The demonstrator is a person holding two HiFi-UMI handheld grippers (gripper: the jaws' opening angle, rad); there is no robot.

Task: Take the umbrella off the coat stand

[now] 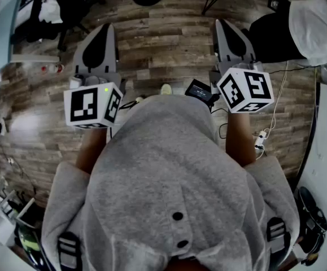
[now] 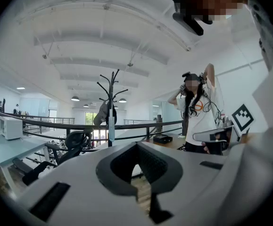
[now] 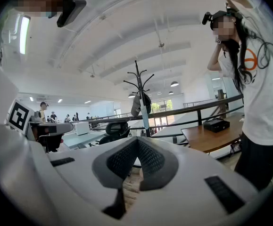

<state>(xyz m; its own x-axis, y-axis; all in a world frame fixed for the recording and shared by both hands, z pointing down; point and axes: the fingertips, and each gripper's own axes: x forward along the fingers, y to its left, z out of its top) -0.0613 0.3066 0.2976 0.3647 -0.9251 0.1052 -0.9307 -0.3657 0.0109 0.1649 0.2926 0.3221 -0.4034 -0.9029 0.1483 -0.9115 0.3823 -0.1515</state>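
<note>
Head view: left gripper [image 1: 104, 33] and right gripper [image 1: 224, 30] held side by side, apart, over wood floor [image 1: 163, 49].
Left gripper view: jaws closed, tips meeting, nothing betw. them. Coat stand [image 2: 110, 91] well beyond, above-left of tips; pale umbrella [image 2: 111, 128] hangs along its pole.
Right gripper view: jaws closed, empty. Stand w/ umbrella straight ahead, above tips.
</note>
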